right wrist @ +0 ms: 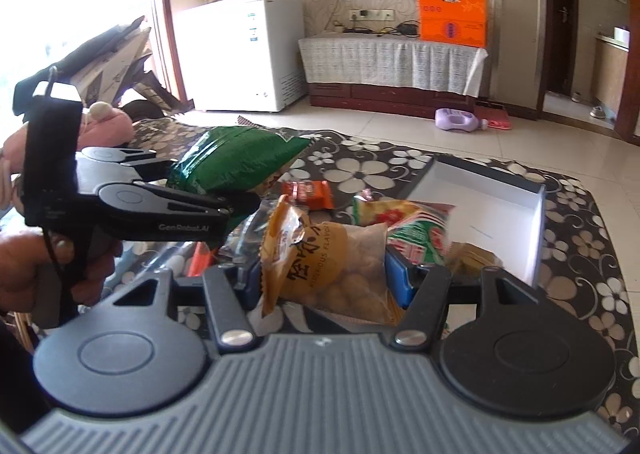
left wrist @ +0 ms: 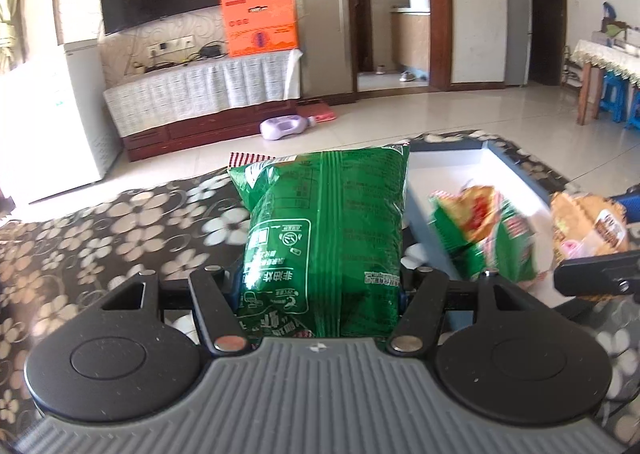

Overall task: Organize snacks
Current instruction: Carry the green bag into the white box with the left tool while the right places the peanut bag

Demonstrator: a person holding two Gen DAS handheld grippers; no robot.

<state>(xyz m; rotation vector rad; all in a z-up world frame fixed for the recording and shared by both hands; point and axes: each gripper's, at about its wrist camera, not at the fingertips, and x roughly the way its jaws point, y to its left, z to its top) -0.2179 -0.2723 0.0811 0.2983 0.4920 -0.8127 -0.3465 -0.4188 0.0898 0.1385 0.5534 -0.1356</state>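
Observation:
My left gripper (left wrist: 320, 286) is shut on a large green snack bag (left wrist: 324, 230) and holds it upright above the flowered table. The same bag (right wrist: 236, 165) and left gripper (right wrist: 240, 209) show at the left of the right wrist view. My right gripper (right wrist: 324, 278) is shut on a yellow snack pack (right wrist: 332, 266), which also shows at the right edge of the left wrist view (left wrist: 588, 230). A red-and-green snack bag (right wrist: 404, 225) lies at the near edge of the white box (right wrist: 492, 213), seen blurred in the left wrist view (left wrist: 492, 238).
A small orange packet (right wrist: 308, 193) and other wrappers lie on the flowered tablecloth (right wrist: 360, 169). The white box (left wrist: 452, 173) has grey walls. Beyond the table are tiled floor, a TV cabinet with an orange carton (left wrist: 260, 21) and a white freezer (right wrist: 240, 53).

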